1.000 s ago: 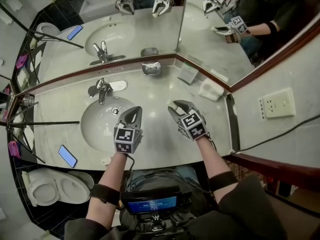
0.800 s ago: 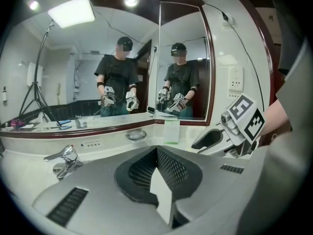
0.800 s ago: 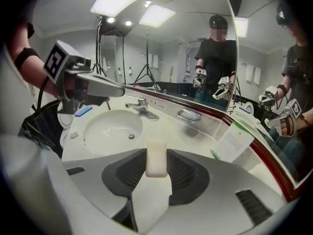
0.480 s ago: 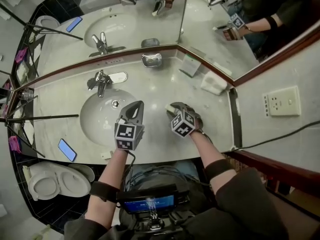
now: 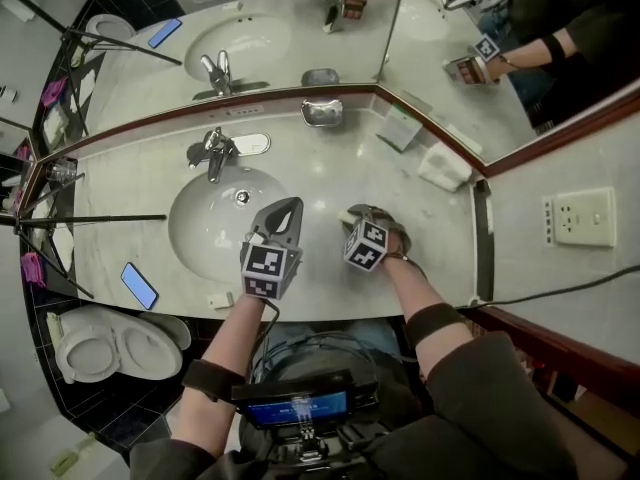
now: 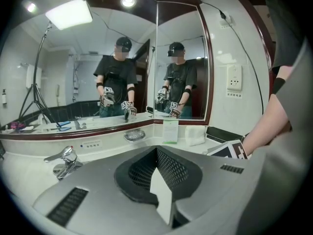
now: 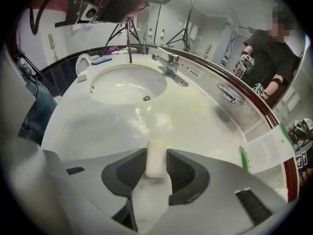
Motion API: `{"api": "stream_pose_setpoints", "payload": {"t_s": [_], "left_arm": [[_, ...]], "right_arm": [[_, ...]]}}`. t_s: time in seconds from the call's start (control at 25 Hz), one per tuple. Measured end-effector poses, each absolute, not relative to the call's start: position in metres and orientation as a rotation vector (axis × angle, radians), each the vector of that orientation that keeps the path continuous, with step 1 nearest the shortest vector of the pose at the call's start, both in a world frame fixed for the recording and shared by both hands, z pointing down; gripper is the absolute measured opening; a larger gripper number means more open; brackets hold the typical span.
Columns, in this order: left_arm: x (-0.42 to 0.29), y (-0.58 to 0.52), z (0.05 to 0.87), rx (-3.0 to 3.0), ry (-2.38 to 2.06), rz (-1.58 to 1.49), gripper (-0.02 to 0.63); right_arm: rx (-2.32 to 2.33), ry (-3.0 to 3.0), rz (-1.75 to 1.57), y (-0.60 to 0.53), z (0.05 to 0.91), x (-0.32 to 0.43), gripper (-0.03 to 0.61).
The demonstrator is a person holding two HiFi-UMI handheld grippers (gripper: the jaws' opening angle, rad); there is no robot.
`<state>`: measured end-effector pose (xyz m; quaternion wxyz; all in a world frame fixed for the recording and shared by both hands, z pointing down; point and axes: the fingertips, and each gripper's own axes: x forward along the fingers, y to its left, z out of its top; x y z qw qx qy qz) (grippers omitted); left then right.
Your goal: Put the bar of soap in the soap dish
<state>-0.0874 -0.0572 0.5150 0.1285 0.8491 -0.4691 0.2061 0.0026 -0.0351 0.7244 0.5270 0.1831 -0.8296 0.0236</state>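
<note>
Bar of soap (image 7: pixel 156 163): one item, pale and oblong. It lay on the worktop (image 5: pixel 435 238) just right of the basin (image 5: pixel 205 230). It sat end-on between the jaws of the right claw (image 7: pixel 156 153), its far end showing past the jaw tips.

Right claw: pointed steeply down at the worktop. Its jaws stood partly apart and astride the soap, with the ribbed pads (image 7: pixel 129 171) just beside the long sides. No squeeze on the bar could be made out.

Left claw (image 5: pixel 290 206): jaws closed together with nothing between them. It was held above the basin's right rim, near the right claw but not touching it.

Soap dish (image 5: pixel 322 113): metal and shallow. It stood at the back of the worktop against the foot of the mirror (image 5: pixel 300 28), well apart from the soap.

Other items on or by the worktop:
- Tap (image 5: pixel 213 151): chrome, behind the basin.
- Phone (image 5: pixel 138 285): lying flat near the front left edge.
- Printed card (image 5: pixel 400 126): upright by the mirror corner, right of the soap dish.
- Folded white towel (image 5: pixel 445 166): at the rear right.
- Wall socket (image 5: pixel 578 218): on the right-hand wall.
</note>
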Motion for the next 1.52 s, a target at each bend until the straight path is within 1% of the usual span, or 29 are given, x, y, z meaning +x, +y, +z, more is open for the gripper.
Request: {"api": "stream_pose_setpoints", "payload": {"t_s": [0.16,0.32,0.52,0.88,0.96,1.12,1.16,1.52], "left_arm": [[-0.089,-0.055,0.517,2.458,-1.372,0.592,0.002],[-0.090,-0.054,0.518,2.453,-1.378,0.585,0.002],[-0.090,-0.055,0.515,2.458,-1.384,0.579,0.002],[-0.092,-0.056,0.510,2.462,-1.392,0.553,0.002],[-0.093,-0.057,0.508,2.458,-1.394,0.539,0.002],[-0.094,-0.061,0.503,2.456,-1.401,0.519,0.002],[-0.094,-0.062,0.502,2.454,-1.401,0.513,0.002],[-0.102,-0.068,0.492,2.435,-1.405,0.461,0.002]], "right_arm": [[0.434,-1.959,0.065,-0.030,0.734,0.007,0.157],[0.447,-1.950,0.080,-0.032,0.734,0.008,0.176],[0.451,-1.972,0.084,-0.033,0.725,0.006,0.176],[0.590,-2.121,0.171,-0.053,0.664,0.007,0.170],[0.648,-2.170,0.202,-0.060,0.643,0.007,0.145],[0.809,-2.267,0.281,-0.077,0.592,0.016,0.038],[0.851,-2.292,0.312,-0.081,0.581,0.019,0.024],[1.223,-2.549,0.658,-0.094,0.509,0.063,0.017]]}}
